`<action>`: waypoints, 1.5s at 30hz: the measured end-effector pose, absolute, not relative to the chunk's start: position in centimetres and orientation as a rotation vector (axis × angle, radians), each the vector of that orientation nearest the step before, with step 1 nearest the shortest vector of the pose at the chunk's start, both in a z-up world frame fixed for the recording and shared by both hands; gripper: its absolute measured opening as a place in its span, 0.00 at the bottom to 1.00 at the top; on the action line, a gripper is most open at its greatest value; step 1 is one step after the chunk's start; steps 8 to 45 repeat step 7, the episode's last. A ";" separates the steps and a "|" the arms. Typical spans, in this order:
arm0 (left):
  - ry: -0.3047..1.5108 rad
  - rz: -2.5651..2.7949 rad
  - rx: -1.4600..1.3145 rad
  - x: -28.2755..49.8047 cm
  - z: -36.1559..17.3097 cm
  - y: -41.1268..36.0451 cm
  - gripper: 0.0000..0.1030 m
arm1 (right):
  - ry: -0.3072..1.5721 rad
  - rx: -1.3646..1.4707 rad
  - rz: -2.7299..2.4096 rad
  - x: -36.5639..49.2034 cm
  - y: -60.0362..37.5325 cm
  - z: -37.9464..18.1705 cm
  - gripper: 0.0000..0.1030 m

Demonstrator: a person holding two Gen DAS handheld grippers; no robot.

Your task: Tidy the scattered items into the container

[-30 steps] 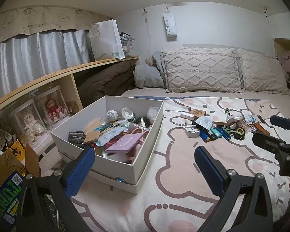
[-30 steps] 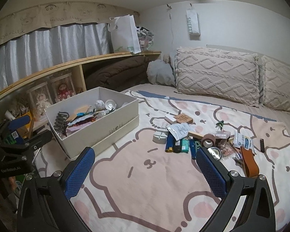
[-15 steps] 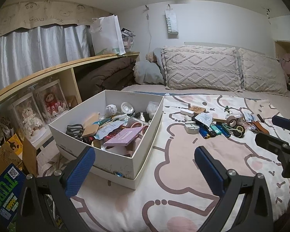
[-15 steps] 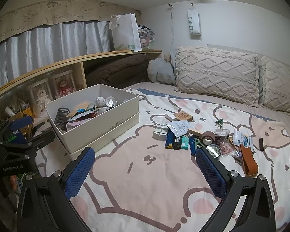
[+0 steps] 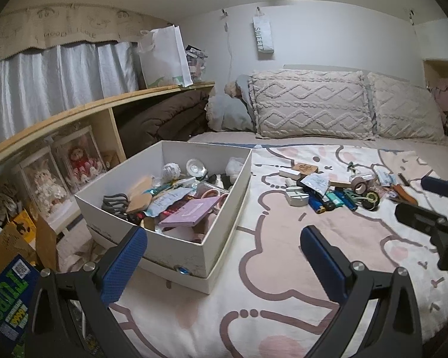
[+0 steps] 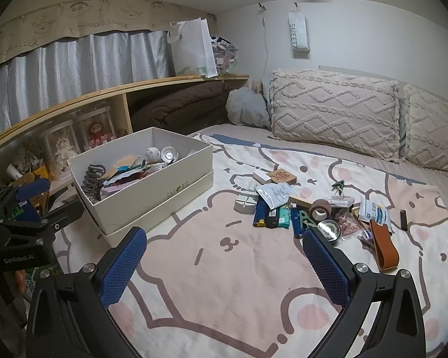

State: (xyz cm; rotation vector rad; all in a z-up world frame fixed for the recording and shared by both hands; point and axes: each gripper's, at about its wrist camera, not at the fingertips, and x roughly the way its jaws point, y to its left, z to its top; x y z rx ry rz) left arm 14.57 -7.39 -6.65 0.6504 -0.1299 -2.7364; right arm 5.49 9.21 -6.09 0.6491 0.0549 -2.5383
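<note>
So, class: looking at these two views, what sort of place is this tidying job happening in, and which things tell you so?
Most likely a bedroom. The work surface is a bed with a cartoon bear blanket, two knitted pillows lean against the wall, and a wooden shelf beside it holds folded bedding and dolls.

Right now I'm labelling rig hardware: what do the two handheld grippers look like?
Both match: the left gripper and right gripper have matte black angular frames, silver screw heads and blue dimpled pads. White lettering marks the left gripper's body in the right wrist view. No cables or sleeves visible.

I see two knit pillows [image 5: 310, 104] against the wall. White tote bag [image 6: 194, 49] sits on the wooden shelf [image 6: 119, 89]; brown blanket [image 5: 164, 119] underneath.
</note>
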 end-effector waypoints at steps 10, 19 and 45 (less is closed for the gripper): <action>-0.132 -2.744 0.649 14.6 -6.5 -7.1 1.00 | 0.053 0.654 -2.538 5.5 9.2 -6.1 1.00; -0.132 -2.744 0.649 14.6 -6.5 -7.1 1.00 | 0.053 0.654 -2.538 5.5 9.2 -6.1 1.00; -0.132 -2.744 0.649 14.6 -6.5 -7.1 1.00 | 0.053 0.654 -2.538 5.5 9.2 -6.1 1.00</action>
